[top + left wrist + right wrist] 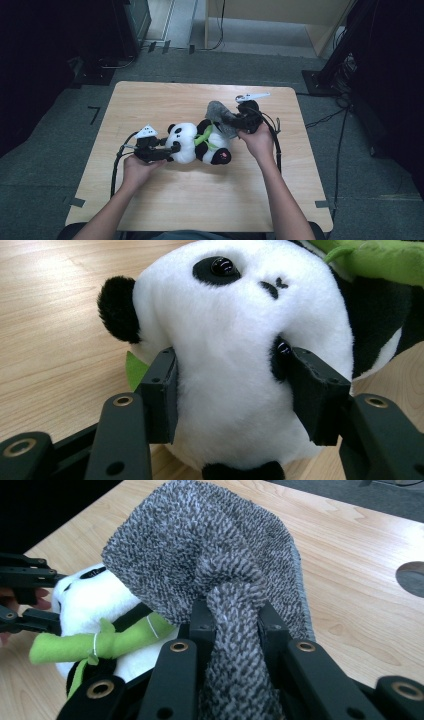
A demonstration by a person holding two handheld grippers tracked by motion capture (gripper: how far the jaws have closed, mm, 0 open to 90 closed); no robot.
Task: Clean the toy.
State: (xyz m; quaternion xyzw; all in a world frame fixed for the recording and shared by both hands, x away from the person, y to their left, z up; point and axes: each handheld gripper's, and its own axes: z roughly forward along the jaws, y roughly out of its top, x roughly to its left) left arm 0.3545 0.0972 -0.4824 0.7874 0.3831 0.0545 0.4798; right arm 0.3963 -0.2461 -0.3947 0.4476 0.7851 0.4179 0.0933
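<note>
Left gripper view: left gripper [227, 390] clamps the panda's head [235, 340]; right gripper [232, 625] pinches the grey cloth [210, 555].

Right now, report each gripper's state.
Left gripper: closed on the white-and-black plush panda's head.
Right gripper: closed on the grey knitted cloth.

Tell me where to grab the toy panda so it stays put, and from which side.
Grip the toy panda by its head, coming level from the end away from the body, jaws across the cheeks. It lies on its side, and the round head squashes between the pads, as the left gripper shows now.
</note>
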